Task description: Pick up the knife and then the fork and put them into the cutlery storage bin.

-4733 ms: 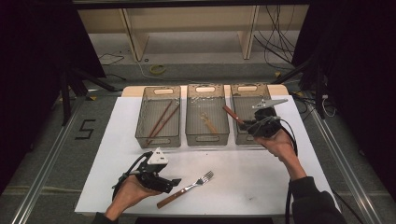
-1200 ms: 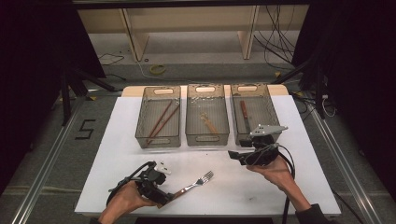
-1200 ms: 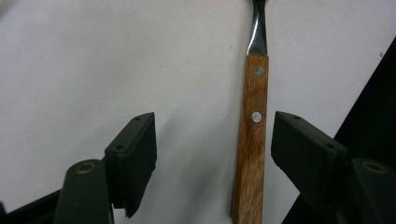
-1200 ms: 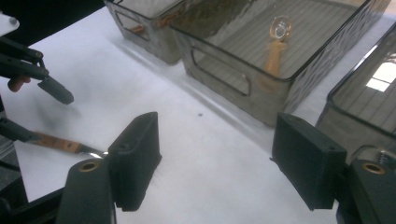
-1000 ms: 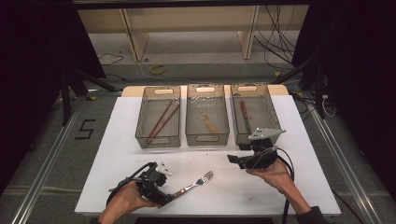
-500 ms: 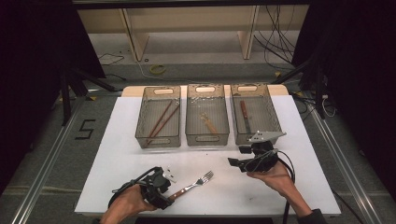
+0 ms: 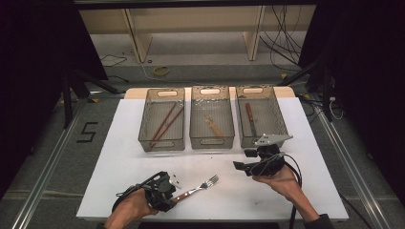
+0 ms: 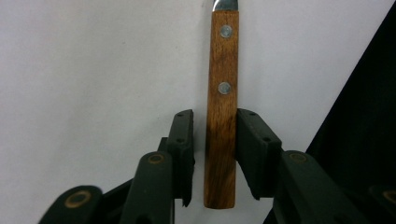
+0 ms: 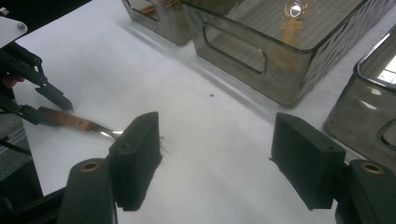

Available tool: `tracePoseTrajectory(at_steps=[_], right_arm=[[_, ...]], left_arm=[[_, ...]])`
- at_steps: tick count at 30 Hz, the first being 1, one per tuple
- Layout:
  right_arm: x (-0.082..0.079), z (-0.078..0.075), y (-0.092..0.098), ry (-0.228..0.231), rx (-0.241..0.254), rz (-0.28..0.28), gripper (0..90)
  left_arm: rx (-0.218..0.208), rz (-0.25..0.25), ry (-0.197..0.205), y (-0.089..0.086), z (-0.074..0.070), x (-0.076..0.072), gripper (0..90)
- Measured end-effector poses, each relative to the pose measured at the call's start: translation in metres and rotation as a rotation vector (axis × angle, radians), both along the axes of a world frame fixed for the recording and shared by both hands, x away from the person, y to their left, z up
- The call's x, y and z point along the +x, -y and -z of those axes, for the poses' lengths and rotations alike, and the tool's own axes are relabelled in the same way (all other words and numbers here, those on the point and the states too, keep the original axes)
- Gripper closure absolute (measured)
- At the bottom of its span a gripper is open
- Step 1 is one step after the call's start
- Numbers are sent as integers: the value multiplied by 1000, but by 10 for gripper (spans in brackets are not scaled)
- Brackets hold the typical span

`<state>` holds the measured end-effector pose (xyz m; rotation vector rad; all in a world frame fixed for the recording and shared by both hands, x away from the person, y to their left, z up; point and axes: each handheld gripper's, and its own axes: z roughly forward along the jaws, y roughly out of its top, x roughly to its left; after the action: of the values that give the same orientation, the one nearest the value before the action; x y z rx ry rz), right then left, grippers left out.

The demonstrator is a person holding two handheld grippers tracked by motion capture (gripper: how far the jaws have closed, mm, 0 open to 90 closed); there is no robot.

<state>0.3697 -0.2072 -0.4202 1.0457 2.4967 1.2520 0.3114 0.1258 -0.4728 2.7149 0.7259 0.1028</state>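
A fork (image 7: 198,187) with a wooden handle (image 8: 222,116) lies on the white table (image 7: 119,167) near the front edge. My left gripper (image 7: 173,193) sits low at the handle's end. Its jaws have just been closing, and the handle now lies between them. The right pad touches the wood, and a thin gap shows at the left pad (image 8: 184,135). My right gripper (image 7: 241,167) hovers open over the table at the right with nothing between its fingers. In the right gripper view, the fork (image 9: 74,120) and my left gripper (image 9: 44,102) show at the far left.
Three clear bins stand in a row behind. The left bin (image 7: 161,143) holds chopsticks, the middle bin (image 7: 211,141) holds a wooden spoon (image 9: 289,28), and the right bin (image 7: 282,129) holds a knife (image 7: 249,112). Dark floor surrounds the table.
The left jaws have narrowed around the fork handle. The right gripper, which held a knife over the right bin several seconds ago, has drifted slightly toward the front, and the knife lies in that bin.
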Motion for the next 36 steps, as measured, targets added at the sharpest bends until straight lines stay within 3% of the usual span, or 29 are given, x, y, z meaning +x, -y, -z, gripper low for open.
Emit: tracePoseTrajectory(at_steps=[2, 7, 20, 25, 30, 36], right_arm=[[0, 0, 0, 2, 1, -5, 334], [0, 0, -1, 1, 4, -8, 336], [-1, -1, -3, -6, 10, -12, 338], [-2, -1, -6, -1, 13, -24, 338], [-6, -5, -12, 12, 20, -58, 337], [-15, -9, -27, 37, 23, -151, 335]], left_arm=[[1, 3, -1, 0, 0, 0, 734], [11, 22, 3, 1, -1, -1, 747], [20, 61, 62, 3, -3, -4, 755], [-4, 74, 84, 5, -12, -6, 755], [-28, 87, 96, 10, -20, -6, 755], [-25, 130, 112, 20, -27, -4, 754]])
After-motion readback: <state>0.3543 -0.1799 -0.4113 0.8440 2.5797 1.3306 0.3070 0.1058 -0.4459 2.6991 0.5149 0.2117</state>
